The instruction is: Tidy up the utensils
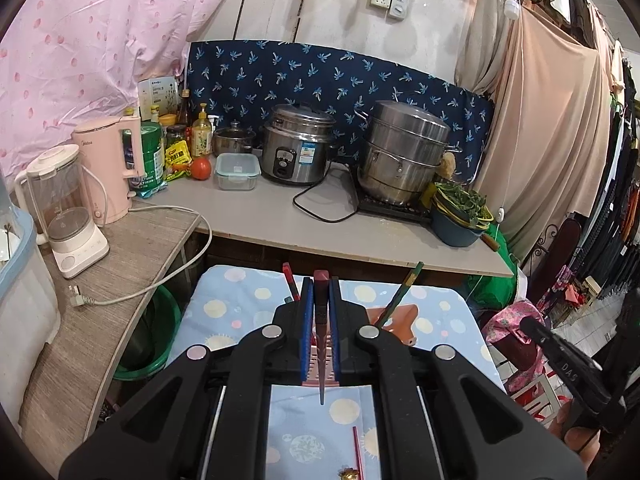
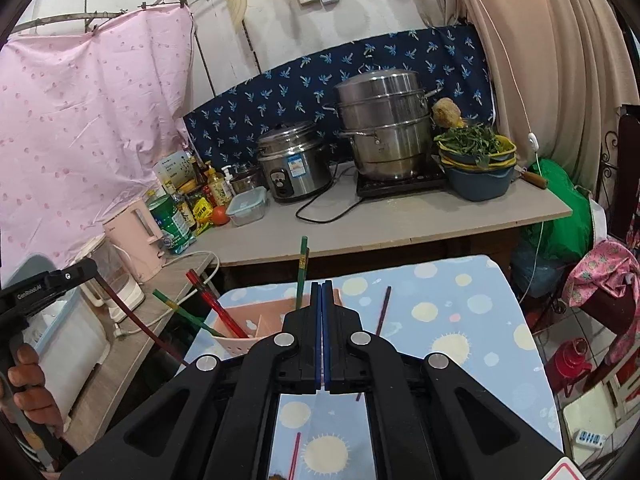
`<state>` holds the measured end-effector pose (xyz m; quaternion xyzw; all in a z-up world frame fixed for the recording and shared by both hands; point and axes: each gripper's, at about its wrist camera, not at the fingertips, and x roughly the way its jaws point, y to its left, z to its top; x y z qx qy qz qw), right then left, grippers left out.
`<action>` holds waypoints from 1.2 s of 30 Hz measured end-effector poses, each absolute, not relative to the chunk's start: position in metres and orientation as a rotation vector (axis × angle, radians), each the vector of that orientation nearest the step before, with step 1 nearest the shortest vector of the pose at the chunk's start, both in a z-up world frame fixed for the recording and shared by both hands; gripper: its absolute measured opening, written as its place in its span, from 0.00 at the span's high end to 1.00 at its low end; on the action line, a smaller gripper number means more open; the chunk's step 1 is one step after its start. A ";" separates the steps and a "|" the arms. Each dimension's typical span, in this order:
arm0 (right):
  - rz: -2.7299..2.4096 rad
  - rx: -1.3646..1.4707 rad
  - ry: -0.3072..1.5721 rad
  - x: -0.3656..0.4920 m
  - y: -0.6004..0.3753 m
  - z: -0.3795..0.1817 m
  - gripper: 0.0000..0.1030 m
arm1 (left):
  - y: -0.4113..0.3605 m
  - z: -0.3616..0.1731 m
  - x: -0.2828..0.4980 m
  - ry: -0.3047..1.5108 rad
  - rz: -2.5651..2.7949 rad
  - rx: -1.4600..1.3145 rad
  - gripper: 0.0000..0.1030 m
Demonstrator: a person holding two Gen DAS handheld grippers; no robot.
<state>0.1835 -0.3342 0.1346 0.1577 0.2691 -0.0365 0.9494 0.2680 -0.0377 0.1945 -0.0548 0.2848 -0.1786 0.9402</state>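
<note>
My left gripper (image 1: 321, 286) is shut on a dark red chopstick (image 1: 321, 344), held above a pink slotted utensil holder (image 1: 394, 318) on the blue sun-print table. The holder (image 2: 240, 326) carries a red chopstick (image 2: 216, 306) and green chopsticks (image 2: 301, 272). In the right wrist view the left gripper's dark red chopstick (image 2: 132, 316) hangs at the left, beside the holder. My right gripper (image 2: 321, 286) is shut and empty above the table. A dark purple chopstick (image 2: 383, 312) and a pink one (image 2: 295, 454) lie loose on the cloth.
A grey counter (image 1: 280, 216) behind the table holds a rice cooker (image 1: 298, 144), a steel steamer pot (image 1: 404, 152), a bowl of greens (image 1: 460, 212), kettles and bottles. A green basin (image 1: 156, 332) sits below left. Clothes hang at the right.
</note>
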 end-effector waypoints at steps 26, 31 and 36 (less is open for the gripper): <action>-0.103 0.332 0.911 0.373 -0.388 -0.021 0.84 | 0.006 0.141 0.352 0.672 -0.141 -0.089 0.93; -0.108 0.356 0.963 0.408 -0.399 -0.051 0.84 | 0.004 0.137 0.379 0.670 -0.126 -0.088 0.93; -0.116 0.361 0.999 0.432 -0.404 -0.074 0.84 | -0.002 0.130 0.407 0.673 -0.120 -0.095 0.93</action>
